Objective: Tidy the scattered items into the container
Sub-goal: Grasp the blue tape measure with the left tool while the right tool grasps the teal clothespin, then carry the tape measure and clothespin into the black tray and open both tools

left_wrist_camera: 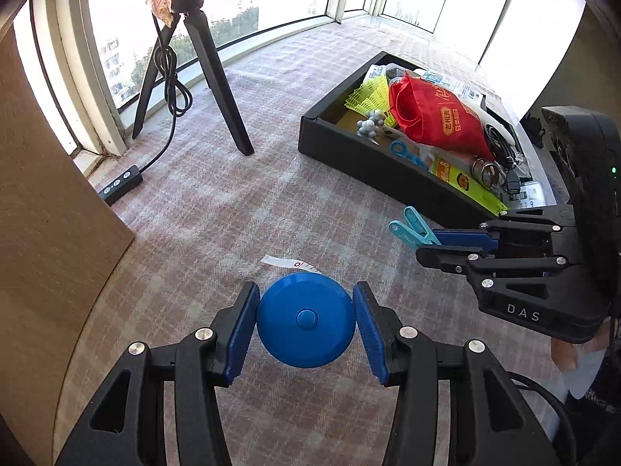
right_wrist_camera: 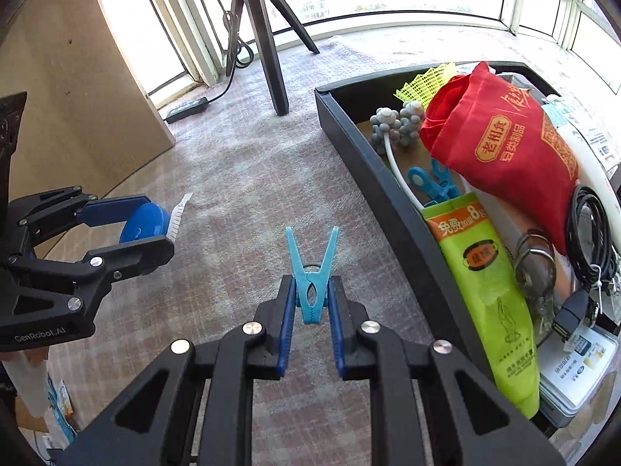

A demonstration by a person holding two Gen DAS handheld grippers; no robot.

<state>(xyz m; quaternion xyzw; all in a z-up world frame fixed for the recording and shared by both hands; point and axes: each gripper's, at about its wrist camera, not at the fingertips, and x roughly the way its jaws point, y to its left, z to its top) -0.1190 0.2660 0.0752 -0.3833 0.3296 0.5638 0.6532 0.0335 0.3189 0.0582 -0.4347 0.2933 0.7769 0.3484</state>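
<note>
The left gripper (left_wrist_camera: 306, 324) clamps a blue tape measure (left_wrist_camera: 306, 320) by its rim, and the right gripper (right_wrist_camera: 310, 303) pinches a light-blue clothespin (right_wrist_camera: 310, 272). Both are carried just short of the black container (right_wrist_camera: 388, 194), seemingly for dropping in. Beyond it, checked cloth (left_wrist_camera: 271, 194) runs to a tripod (left_wrist_camera: 202, 70) at the bay window (left_wrist_camera: 271, 0).

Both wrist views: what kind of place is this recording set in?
Probably a bay-window ledge in a high-rise flat: windows wrap round a checked cloth, with buildings far below outside. A black tray of household odds and a small tripod suggest a home recording setup.
</note>
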